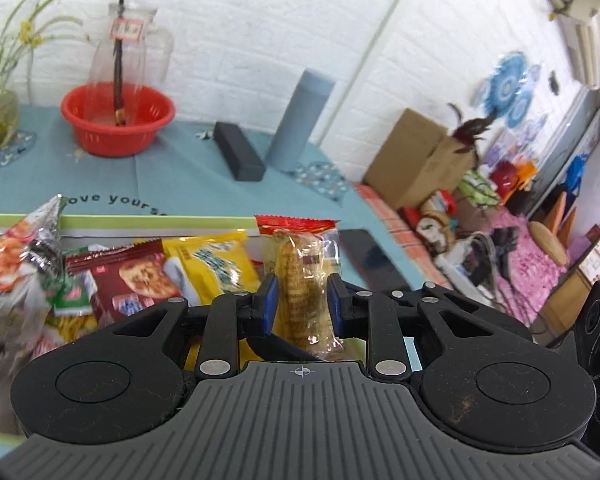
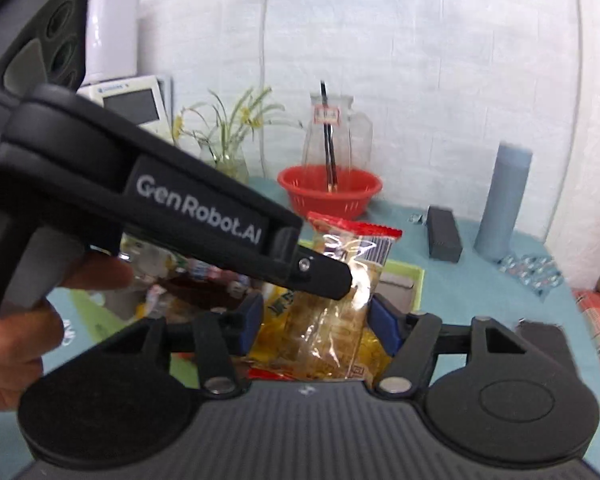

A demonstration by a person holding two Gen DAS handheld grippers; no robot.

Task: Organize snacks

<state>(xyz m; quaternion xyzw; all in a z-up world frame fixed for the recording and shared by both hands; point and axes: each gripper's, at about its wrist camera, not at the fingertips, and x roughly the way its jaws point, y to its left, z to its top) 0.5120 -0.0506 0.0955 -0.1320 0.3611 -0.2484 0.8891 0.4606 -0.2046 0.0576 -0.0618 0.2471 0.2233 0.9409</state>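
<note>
A white brick-pattern wall backs a desk under a teal cloth, and on it a green-rimmed tray holds the loose snacks — take that tray as the landmark. Behind it stand a red basket with a glass pitcher in it, a black box and a grey-blue tumbler.

Above the tray's right end, the left gripper has its blue fingers pinching a clear cracker pack with a red top seal, held upright. In the right wrist view the same pack lies between the right gripper fingers, which stand apart and bracket its lower part; whether they press it I cannot tell.

My worry is the handover. The film is slick and crinkled, so a pull from both sides could tear the seal or crush the crackers — and if one side lets go early, the pack could drop back onto the tray's heap, where a yellow packet and a dark red cookie packet already crowd the space.
</note>
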